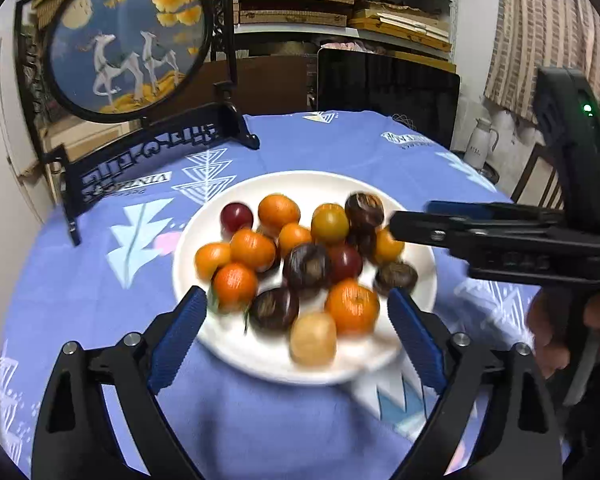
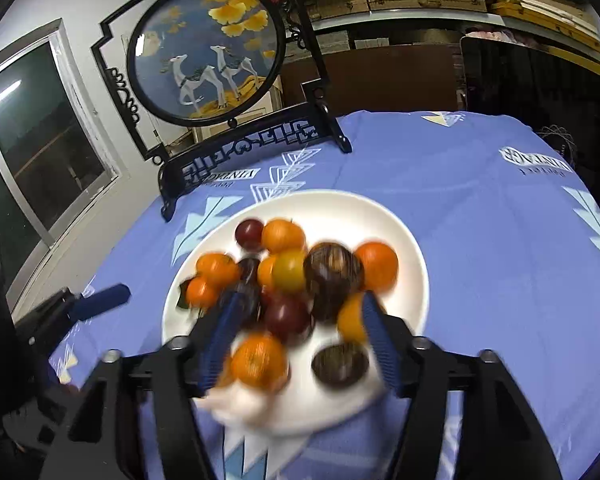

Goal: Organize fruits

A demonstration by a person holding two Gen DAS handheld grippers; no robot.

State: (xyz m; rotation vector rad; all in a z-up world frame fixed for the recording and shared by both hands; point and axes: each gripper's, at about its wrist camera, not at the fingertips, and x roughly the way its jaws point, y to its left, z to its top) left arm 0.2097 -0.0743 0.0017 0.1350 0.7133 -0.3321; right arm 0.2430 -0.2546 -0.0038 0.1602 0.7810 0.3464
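A white plate (image 1: 204, 216) on the blue tablecloth holds several small fruits: oranges, dark purple-brown ones, red plums, a yellow-green one and a pale tan one (image 1: 313, 338). My left gripper (image 1: 296, 300) is open at the plate's near rim, its blue pads either side of an orange (image 1: 352, 306) and a dark fruit (image 1: 274, 308), with no visible contact. My right gripper (image 1: 412, 218) reaches in from the right over the plate's far right fruits. In the right wrist view the right gripper (image 2: 302, 300) is open over the plate (image 2: 360, 216), above a red plum (image 2: 288, 318), gripping nothing. The left gripper's finger (image 2: 100, 298) shows at the left.
A round deer picture on a black carved stand (image 1: 148, 152) occupies the table's back left. A dark panel (image 1: 388, 88) rises behind the table, with shelves of boxes beyond. A white jug (image 1: 480, 144) and a chair are off to the right. A window (image 2: 40, 140) is at left.
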